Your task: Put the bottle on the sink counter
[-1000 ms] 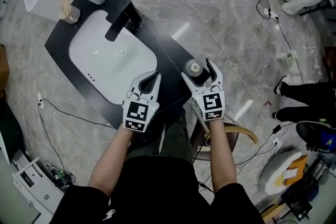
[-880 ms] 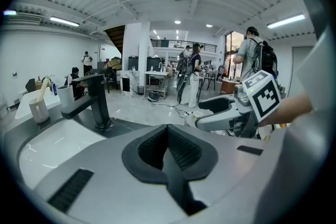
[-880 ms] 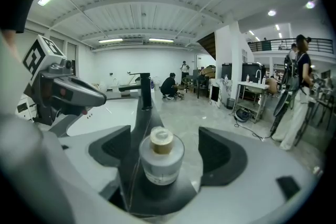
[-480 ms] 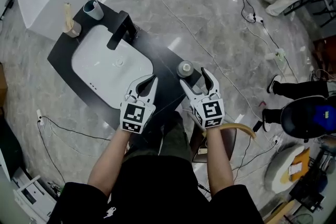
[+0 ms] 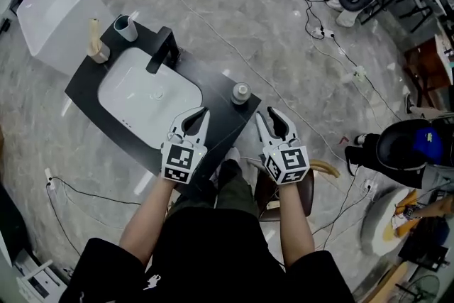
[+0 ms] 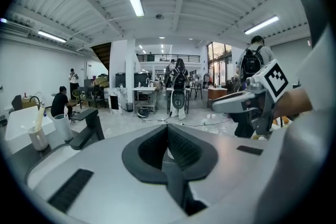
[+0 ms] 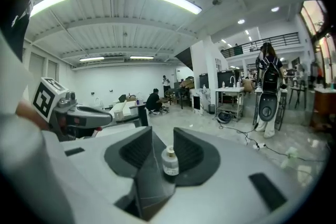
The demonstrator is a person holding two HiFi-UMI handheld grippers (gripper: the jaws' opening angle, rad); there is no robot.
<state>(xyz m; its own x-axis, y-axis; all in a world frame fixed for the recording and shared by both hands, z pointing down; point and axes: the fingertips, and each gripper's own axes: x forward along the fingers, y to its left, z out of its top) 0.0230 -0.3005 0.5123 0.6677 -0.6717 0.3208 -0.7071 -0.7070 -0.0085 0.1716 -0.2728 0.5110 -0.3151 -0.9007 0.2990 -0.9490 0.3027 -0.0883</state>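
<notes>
The bottle, small and round with a pale cap, stands upright on the right end of the black sink counter. My right gripper is drawn back from it toward me, off the counter's near edge. Its jaws are closing with a gap left and nothing between them. In the right gripper view the bottle shows beyond that gripper, apart from the pads. My left gripper hovers over the counter's front edge, empty, and in its own view this gripper has its tips together.
A white basin, a black faucet, a cup and a holder occupy the counter. A white box stands at the far left. A stool is under my right arm. Cables cross the floor; a person is at the right.
My right gripper has come away from the bottle, which stays standing on the counter, and its jaws have narrowed. Both grippers sit farther back toward me.
</notes>
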